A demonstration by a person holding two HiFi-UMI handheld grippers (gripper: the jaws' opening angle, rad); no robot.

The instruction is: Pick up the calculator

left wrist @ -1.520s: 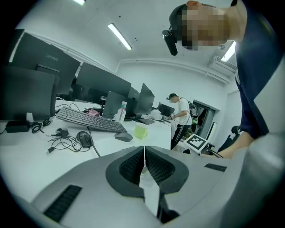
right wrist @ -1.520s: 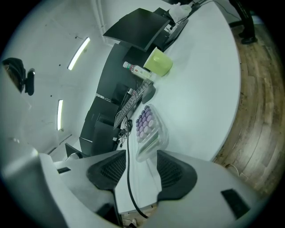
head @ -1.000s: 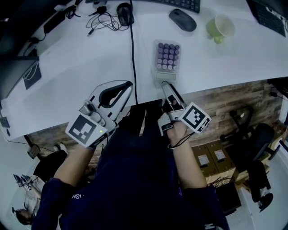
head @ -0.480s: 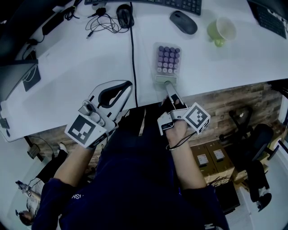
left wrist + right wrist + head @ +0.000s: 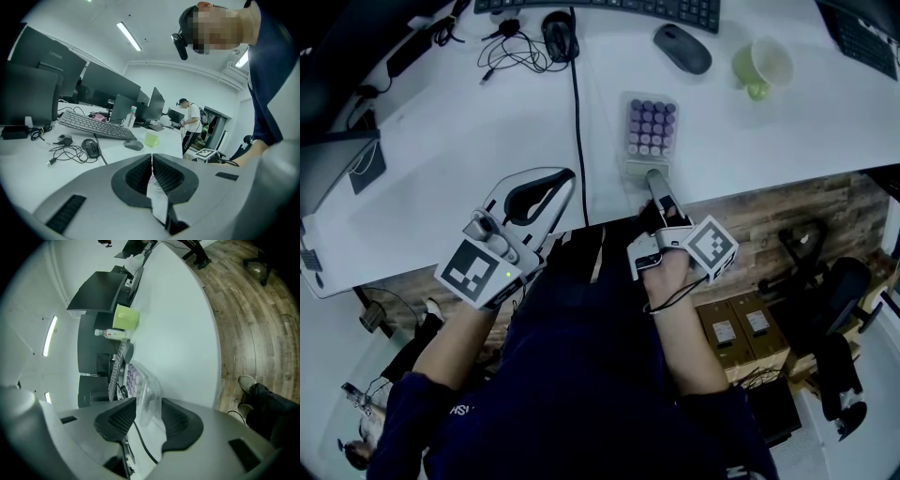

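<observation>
We find the calculator (image 5: 649,122) at the counter (image 5: 750,141) edge, bare room at 3 o'clock; the right hand-held gripper (image 5: 656,174) is closing round it, not yet clamped.

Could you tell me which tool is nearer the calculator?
Right. The right tool has the near end of the calculator between its closing jaws; the left tool sits apart, off to its left.
</observation>
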